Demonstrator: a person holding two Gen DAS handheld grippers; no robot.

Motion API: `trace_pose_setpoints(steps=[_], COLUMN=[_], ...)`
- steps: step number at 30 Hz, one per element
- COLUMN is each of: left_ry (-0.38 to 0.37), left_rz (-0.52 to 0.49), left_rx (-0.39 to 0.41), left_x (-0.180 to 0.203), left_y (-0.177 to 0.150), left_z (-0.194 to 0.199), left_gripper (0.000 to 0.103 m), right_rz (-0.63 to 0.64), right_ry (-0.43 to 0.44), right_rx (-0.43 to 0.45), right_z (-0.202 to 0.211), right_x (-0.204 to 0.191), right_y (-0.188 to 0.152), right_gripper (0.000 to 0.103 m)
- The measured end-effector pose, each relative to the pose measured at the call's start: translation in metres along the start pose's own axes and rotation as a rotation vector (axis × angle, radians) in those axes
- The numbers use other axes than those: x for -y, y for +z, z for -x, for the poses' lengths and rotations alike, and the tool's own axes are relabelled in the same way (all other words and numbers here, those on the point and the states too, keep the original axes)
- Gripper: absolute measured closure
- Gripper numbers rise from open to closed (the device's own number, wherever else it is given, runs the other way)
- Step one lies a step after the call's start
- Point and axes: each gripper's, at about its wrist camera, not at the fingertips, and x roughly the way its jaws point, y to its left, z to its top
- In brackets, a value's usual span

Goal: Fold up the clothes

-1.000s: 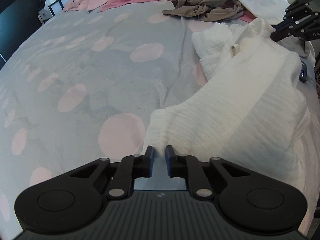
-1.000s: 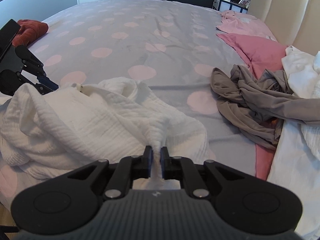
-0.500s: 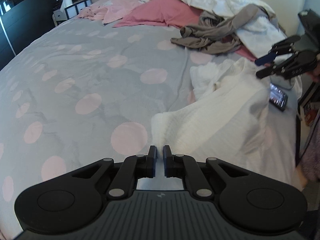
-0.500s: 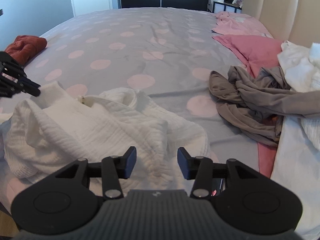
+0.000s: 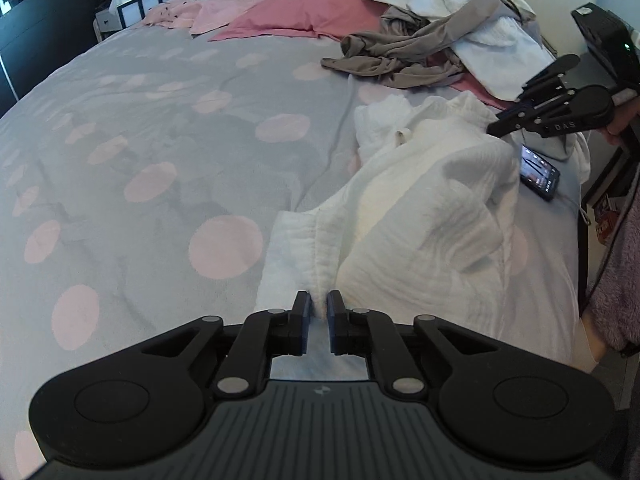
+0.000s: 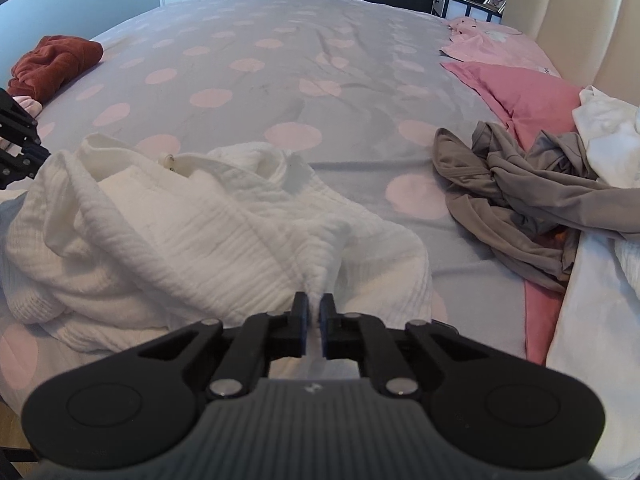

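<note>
The right gripper (image 6: 314,310), half a second ago spread above the white garment (image 6: 192,240), has just been closed on a fold of it. The garment's other edge is pinched in the left gripper (image 5: 318,312), whose jaws have eased slightly. With the garment lying crumpled beside the grey clothes (image 6: 520,208), both ends are judged secured for spreading.

phone (image 5: 538,172): screen lit, on bed edge | pink pillows (image 6: 520,92): by headboard (image 6: 560,12) | nightstand (image 5: 132,4): far corner

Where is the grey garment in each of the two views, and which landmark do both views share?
Left wrist view: grey garment at upper right, beyond the white garment.
Right wrist view: grey garment at right of middle, beside the white garment.
Shared landmark: dark pink pillow near the headboard.
</note>
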Motion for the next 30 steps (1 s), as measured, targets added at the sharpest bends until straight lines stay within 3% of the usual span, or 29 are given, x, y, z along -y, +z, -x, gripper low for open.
trace_pose_setpoints(steps=[4,9,12,16,26,30], left_ry=[0.026,0.027,0.068,0.084,0.066,0.078], left_rz=[0.015,0.052,0.052,0.056,-0.051,-0.104], left_rx=[0.011,0.009,-0.006,0.001,-0.036,-0.042], left_x=[-0.006,-0.016,-0.021,-0.030,-0.016,-0.003], left_y=[0.005,0.015,0.021,0.029,0.025,0.023], left_z=[-0.006,-0.019,-0.029,-0.036,-0.049,-0.055], left_gripper=[0.074,0.074,0.073,0.049,0.050,0.060], right_rz=[-0.002,0.000,-0.005,-0.010,-0.012,-0.010], right_ry=[0.005,0.015,0.015,0.019,0.029,0.030], right_rx=[-0.002,-0.009,-0.010,-0.009,-0.023,-0.025], right_z=[-0.002,-0.005,-0.005,-0.004,-0.008,-0.008], right_x=[-0.001,-0.001,0.000,0.001,0.003,0.003], right_y=[0.000,0.000,0.001,0.000,0.001,0.001], right_gripper=[0.091,0.091,0.090,0.090,0.088,0.086])
